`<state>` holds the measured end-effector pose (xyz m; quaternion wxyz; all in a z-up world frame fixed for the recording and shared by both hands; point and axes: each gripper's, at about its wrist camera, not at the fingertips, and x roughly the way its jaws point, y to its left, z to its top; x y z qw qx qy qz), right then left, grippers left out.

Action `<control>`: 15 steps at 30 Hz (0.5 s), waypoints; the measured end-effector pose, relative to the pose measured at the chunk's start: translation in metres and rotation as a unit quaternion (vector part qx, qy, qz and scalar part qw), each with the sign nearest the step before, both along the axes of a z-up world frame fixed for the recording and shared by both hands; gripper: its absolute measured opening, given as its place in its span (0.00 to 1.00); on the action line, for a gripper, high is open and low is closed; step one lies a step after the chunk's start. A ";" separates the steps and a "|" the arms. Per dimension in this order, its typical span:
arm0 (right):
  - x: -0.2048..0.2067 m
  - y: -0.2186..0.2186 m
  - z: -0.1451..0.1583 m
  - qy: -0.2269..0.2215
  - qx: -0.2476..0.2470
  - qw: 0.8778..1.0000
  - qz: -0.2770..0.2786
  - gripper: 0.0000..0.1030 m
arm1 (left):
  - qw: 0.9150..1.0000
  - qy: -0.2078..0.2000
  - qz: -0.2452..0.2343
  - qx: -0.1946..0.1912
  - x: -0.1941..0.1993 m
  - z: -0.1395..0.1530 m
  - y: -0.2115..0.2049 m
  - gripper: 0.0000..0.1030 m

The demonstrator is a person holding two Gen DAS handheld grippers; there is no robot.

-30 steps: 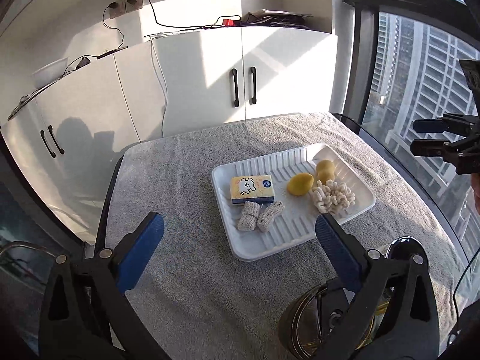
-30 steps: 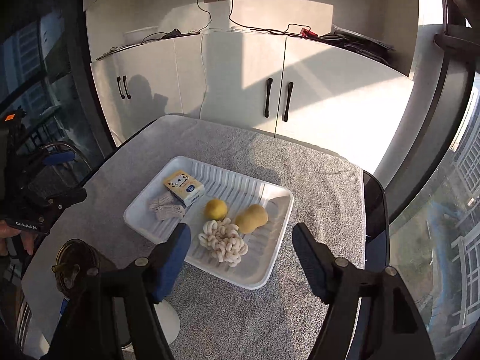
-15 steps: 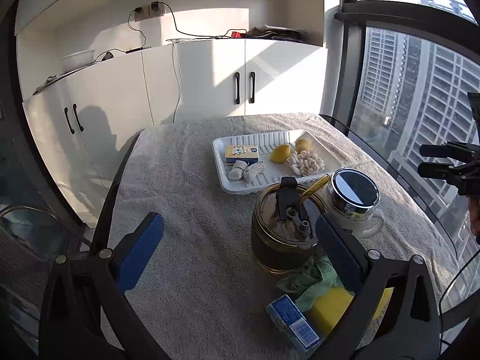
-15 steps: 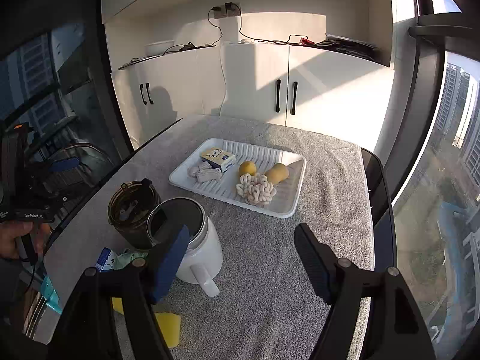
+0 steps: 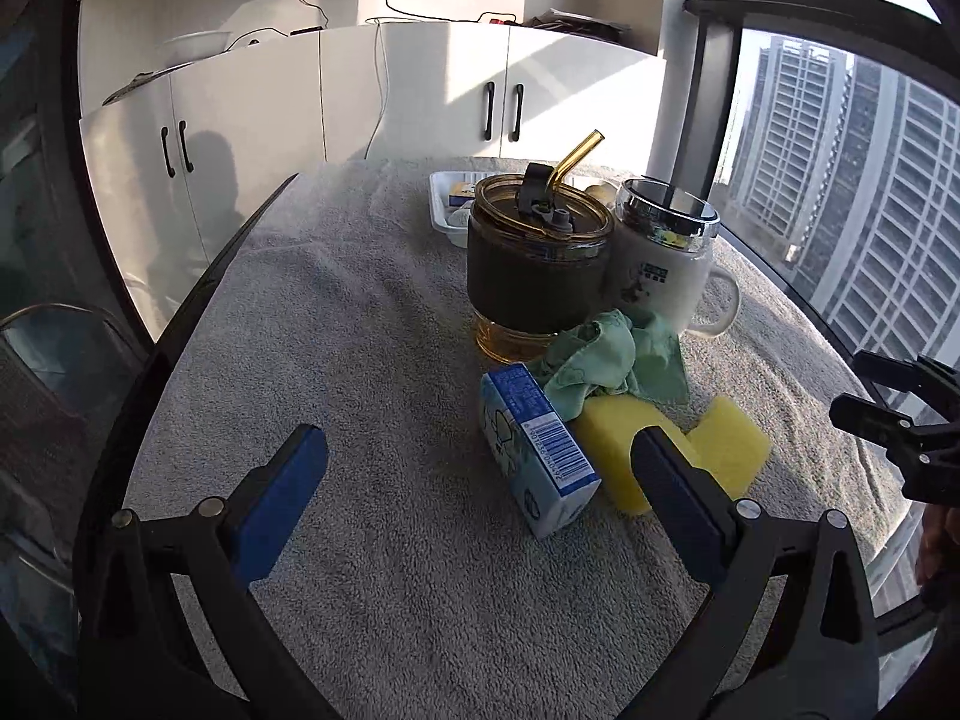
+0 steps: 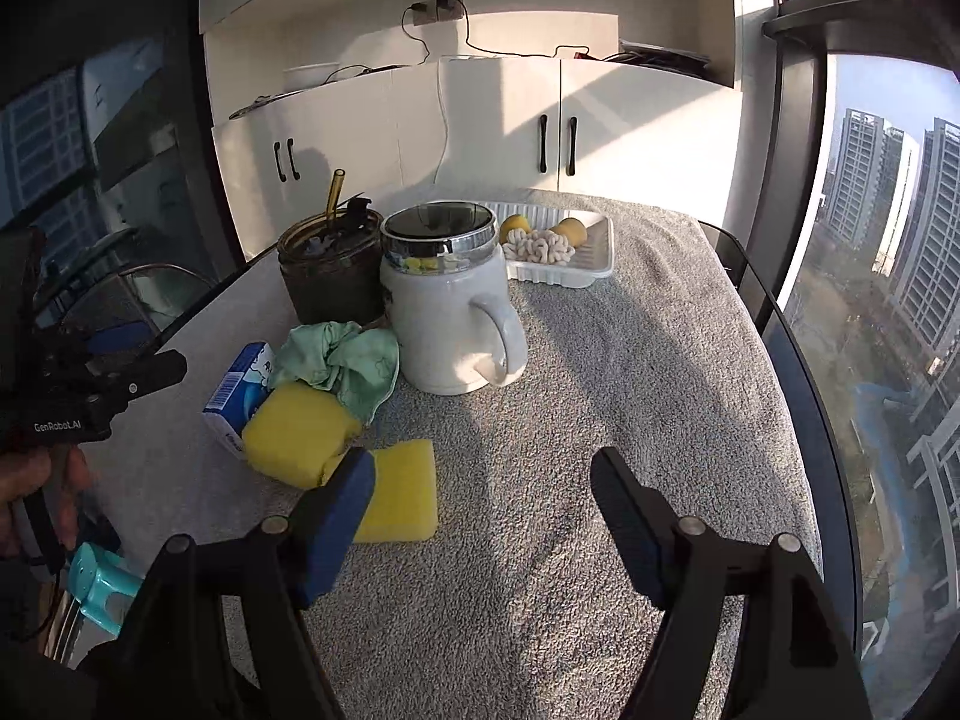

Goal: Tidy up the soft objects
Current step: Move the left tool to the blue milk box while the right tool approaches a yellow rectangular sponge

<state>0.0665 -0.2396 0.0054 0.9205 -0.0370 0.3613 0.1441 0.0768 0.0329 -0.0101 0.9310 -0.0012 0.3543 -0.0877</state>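
Note:
Two yellow sponges (image 5: 729, 441) (image 6: 399, 489), a crumpled green cloth (image 5: 612, 360) (image 6: 342, 357) and a blue-white tissue pack (image 5: 537, 447) (image 6: 237, 387) lie on the grey towel at the near side of the table. The white tray (image 6: 591, 261) at the far side holds a knotted rope toy (image 6: 537, 246), yellow soft pieces and a small box. My left gripper (image 5: 474, 498) is open and empty, just short of the tissue pack. My right gripper (image 6: 480, 516) is open and empty, its left finger over a sponge.
A dark glass cup with a lid and straw (image 5: 537, 258) (image 6: 330, 270) and a white lidded mug (image 5: 666, 258) (image 6: 447, 312) stand between the soft things and the tray. The table's edge (image 6: 780, 324) runs along the window. White cabinets (image 6: 540, 132) stand behind.
Both grippers have pulled back and dropped lower, away from the tray. The cup, mug, cloth, sponges and tissue pack have come into near view. Both grippers stay open and empty.

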 end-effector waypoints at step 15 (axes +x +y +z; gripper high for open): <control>0.004 0.030 -0.049 0.039 -0.019 0.999 -0.011 0.74 | 0.999 0.038 0.022 0.007 0.019 -0.038 -0.008 1.00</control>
